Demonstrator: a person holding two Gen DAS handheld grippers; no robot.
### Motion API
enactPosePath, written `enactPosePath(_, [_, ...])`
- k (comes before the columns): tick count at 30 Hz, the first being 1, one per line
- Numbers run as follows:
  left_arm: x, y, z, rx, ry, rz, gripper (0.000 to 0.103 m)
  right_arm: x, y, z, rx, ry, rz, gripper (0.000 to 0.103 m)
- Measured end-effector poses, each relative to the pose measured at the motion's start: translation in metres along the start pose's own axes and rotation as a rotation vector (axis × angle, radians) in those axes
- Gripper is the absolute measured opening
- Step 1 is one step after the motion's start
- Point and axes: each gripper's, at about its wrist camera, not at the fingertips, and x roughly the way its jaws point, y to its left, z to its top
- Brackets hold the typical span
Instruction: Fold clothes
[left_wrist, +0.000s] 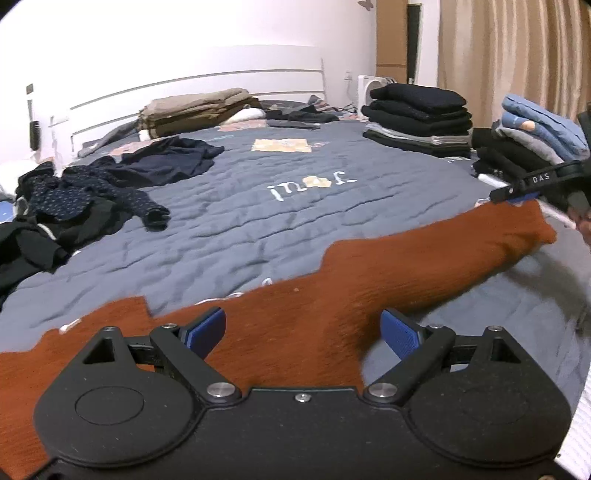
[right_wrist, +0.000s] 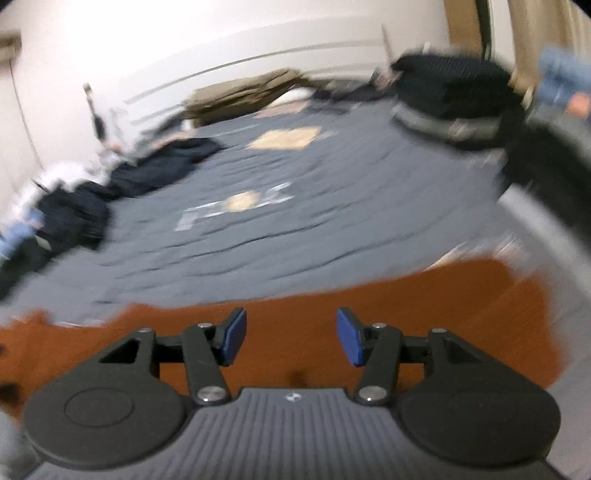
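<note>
We hold both grippers, left gripper (left_wrist: 303, 334) and right gripper (right_wrist: 291, 336), fingers spread wide and gripping nothing, over the rust-orange knitted garment (left_wrist: 332, 295) on the grey quilted bed (left_wrist: 258, 221); smoothing it flat should make folds neater.

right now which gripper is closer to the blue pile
Right. The right gripper is at the sweater's right end, just in front of the blue pile. The left gripper is over the sweater's near edge, farther from the pile.
</note>
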Motion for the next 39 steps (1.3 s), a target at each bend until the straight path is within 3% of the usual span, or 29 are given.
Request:
enactPosePath(7, [0.006, -0.028, 0.006, 0.036, -0.017, -0.095, 0.09, 0.012, -0.085, 0.017, -0.016, 0.028, -0.191, 0.055])
enactPosePath(15, [0.023, -0.044, 0.005, 0.057, 0.01, -0.124, 0.09, 0.054, -0.146, 0.026, 0.009, 0.143, -0.165, 0.055])
enactPosePath(18, [0.028, -0.045, 0.004, 0.056, 0.02, -0.127, 0.09, 0.066, -0.152, 0.025, 0.002, 0.187, -0.143, 0.055])
enactPosePath(22, [0.026, -0.046, 0.007, -0.002, 0.016, -0.25, 0.09, 0.08, -0.161, 0.022, 0.05, 0.221, -0.091, 0.055])
enactPosePath(26, [0.013, -0.052, 0.013, -0.066, -0.038, -0.422, 0.09, 0.09, -0.165, 0.017, 0.09, 0.249, -0.083, 0.055])
enactPosePath(30, [0.004, -0.06, 0.016, -0.082, -0.073, -0.475, 0.09, 0.099, -0.171, 0.011, 0.174, 0.256, -0.081, 0.054])
enactPosePath(32, [0.003, -0.062, 0.014, -0.08, -0.073, -0.476, 0.09, 0.1, -0.173, 0.011, 0.218, 0.245, -0.068, 0.035])
enactPosePath(33, [0.003, -0.062, 0.014, -0.078, -0.071, -0.472, 0.09, 0.1, -0.174, 0.012, 0.227, 0.244, -0.055, 0.011])
enactPosePath(34, [0.004, -0.062, 0.014, -0.078, -0.068, -0.466, 0.09, 0.098, -0.174, 0.015, 0.231, 0.239, -0.047, 0.004])
enactPosePath(36, [0.004, -0.061, 0.015, -0.085, -0.068, -0.455, 0.09, 0.093, -0.173, 0.022, 0.238, 0.227, -0.033, 0.004])
enactPosePath(39, [0.003, -0.058, 0.016, -0.106, -0.079, -0.444, 0.09, 0.076, -0.172, 0.039, 0.238, 0.143, -0.027, 0.003])
